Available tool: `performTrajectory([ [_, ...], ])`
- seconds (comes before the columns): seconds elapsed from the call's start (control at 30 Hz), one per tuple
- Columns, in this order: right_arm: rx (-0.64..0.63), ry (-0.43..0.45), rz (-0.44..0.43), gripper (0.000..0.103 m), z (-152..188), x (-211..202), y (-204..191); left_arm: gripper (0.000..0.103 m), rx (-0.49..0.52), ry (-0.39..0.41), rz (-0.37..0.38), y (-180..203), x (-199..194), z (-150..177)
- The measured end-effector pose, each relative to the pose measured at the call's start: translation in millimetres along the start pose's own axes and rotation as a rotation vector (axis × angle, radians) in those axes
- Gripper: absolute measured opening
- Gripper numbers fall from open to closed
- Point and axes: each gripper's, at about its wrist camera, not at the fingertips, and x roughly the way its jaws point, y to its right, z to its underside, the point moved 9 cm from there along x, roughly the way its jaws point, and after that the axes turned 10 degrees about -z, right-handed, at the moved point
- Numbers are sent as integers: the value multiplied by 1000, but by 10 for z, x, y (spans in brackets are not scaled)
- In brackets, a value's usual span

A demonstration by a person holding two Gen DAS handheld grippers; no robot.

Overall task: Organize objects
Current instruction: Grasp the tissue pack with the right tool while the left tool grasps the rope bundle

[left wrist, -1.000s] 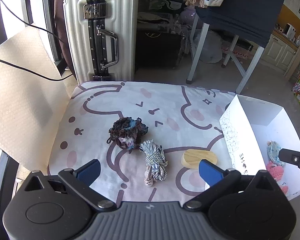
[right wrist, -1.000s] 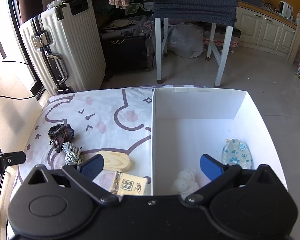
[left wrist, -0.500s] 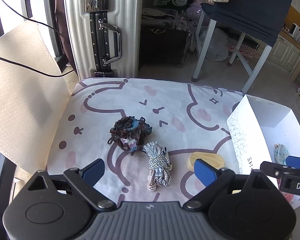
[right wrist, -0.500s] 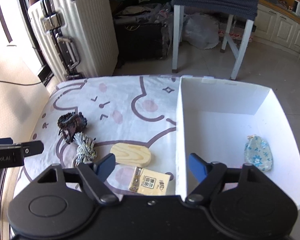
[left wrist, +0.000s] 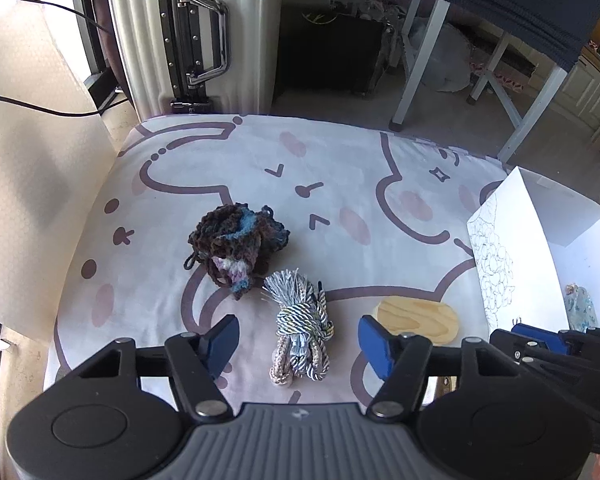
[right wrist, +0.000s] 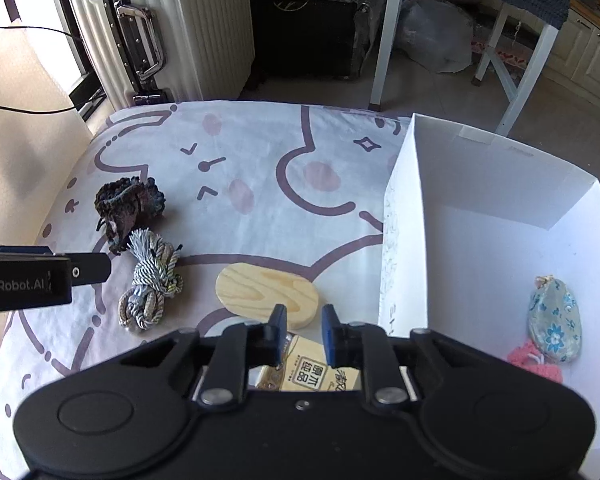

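Both of my grippers have come down and forward since the earlier frame, so the loose items on the printed cloth [left wrist: 260, 160] now fill more of each view, and both sets of jaws have narrowed from wide open.

State of the jaws: my left gripper [left wrist: 298, 340] is closing, about half open, with the striped cord bundle [left wrist: 300, 328] lying between its blue pads; no pad presses on it yet. My right gripper [right wrist: 303, 332] is closing and nearly clenched. Its pads stand over the near end of the wooden oval [right wrist: 268, 294] and a printed packet [right wrist: 312, 374] just below it. No contact with either is visible, so I count it as grasping nothing.

Progress, judged from the layout:
- Done: the white box [right wrist: 480, 184] at the right already holds a blue floral pouch [right wrist: 554, 326] and a pink knitted piece [right wrist: 534, 364].
- Remaining on the cloth: the dark crocheted scrunchie [left wrist: 236, 244], touching the cord bundle; the cord bundle; the wooden oval beside the box wall; the printed packet, partly hidden under my right gripper.

Four items are outside the box and two inside, so the task appears under halfway complete. The step in hand looks like a two-handed pickup, the left on the cord bundle.
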Motion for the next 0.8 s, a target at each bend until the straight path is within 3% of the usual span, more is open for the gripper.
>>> performTrajectory([
  [0.2,13,-82,26,2,19,267,40,59,-21,-34,1,16,194,-13],
  [0.6,-88,-208,154,2,165,753,110,54,-45,-64,11,7,599,18],
  [0.8,-131,-238,170,2,230,852,129,54,-31,-58,24,55,753,51],
])
